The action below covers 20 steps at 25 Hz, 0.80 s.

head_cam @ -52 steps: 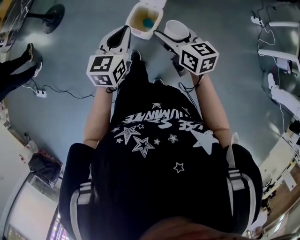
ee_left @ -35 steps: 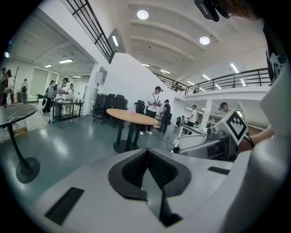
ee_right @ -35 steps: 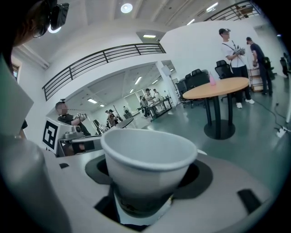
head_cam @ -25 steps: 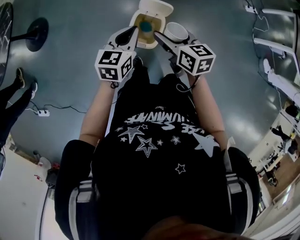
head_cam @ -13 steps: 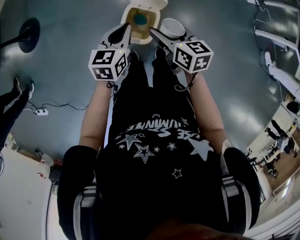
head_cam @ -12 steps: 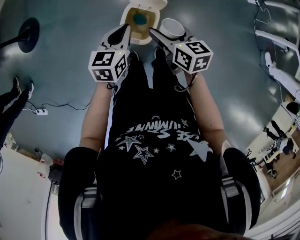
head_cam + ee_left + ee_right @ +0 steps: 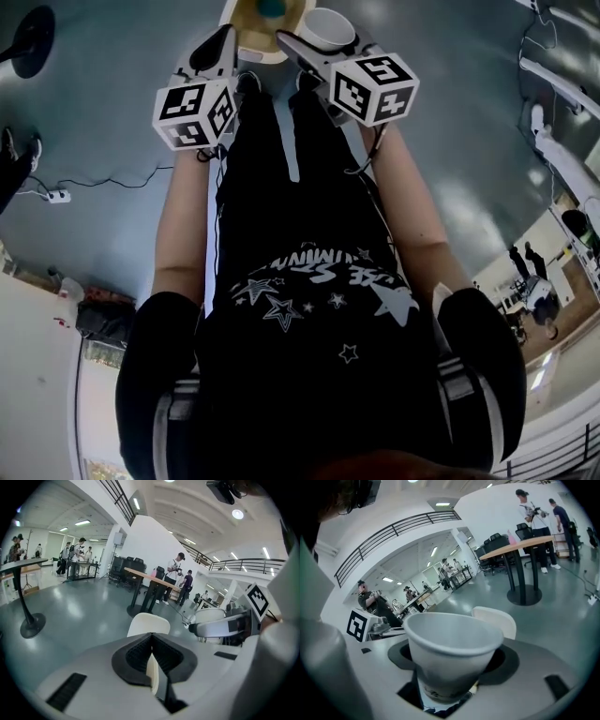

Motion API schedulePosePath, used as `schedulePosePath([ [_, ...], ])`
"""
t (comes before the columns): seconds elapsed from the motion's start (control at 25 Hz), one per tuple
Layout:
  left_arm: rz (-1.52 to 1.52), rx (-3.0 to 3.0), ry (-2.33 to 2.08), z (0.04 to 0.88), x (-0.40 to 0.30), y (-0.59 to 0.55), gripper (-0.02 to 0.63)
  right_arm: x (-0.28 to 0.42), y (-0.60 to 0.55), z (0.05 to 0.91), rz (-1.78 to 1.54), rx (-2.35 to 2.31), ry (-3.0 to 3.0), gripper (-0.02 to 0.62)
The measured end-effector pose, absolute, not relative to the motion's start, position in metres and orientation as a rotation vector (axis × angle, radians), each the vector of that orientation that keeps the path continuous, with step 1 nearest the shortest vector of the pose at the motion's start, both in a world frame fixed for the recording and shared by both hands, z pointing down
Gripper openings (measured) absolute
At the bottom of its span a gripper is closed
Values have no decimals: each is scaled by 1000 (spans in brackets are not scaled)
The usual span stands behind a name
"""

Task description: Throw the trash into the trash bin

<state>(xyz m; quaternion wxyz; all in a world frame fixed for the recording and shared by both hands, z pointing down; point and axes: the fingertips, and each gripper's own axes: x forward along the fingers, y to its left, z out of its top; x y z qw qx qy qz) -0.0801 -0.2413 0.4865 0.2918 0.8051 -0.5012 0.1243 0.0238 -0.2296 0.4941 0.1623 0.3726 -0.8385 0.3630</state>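
Now both lower, closer over trash bin (image 7: 242, 39) — right gripper (image 7: 309, 42) fingers clamped on paper cup (image 7: 450, 644), left gripper (image 7: 225, 37) fingers together.

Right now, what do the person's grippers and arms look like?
Left gripper and right gripper have pale grey shells and black ribbed jaw pads. Each carries a white cube with black square markers. A black cable hangs under the right one. Short black sleeves with white stripes; forearms bare.
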Motion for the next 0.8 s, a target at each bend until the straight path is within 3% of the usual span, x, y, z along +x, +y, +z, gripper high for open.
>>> schedulePosePath([
  [0.8,428,2013,-1306,613,-72,-246,11,3,-251,618,1092,922,-2325,336],
])
